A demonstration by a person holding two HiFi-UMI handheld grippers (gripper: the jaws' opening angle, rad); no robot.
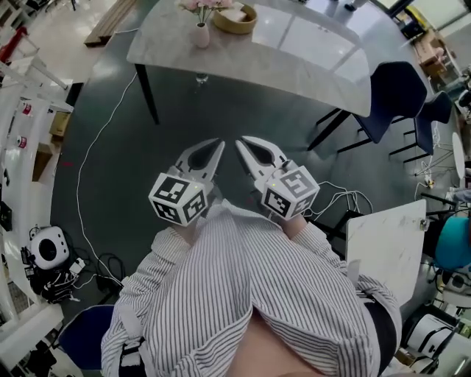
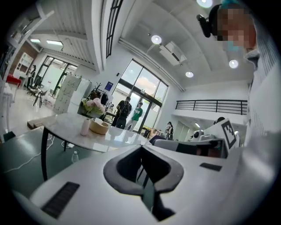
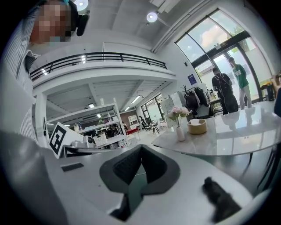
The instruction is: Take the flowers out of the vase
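A small pink vase with pink flowers stands on the marble table, far ahead of me at the top of the head view. The vase and flowers also show in the left gripper view, and the vase with its flowers in the right gripper view. My left gripper and right gripper are held side by side close to my chest, over the floor. Both are shut with nothing between their jaws. In their own views the left gripper and right gripper point toward the table.
A round wooden bowl sits beside the vase. A water bottle stands on the floor under the table. Dark blue chairs stand at the right, a white board near my right side, cables on the dark floor. Two people stand by the glass doors.
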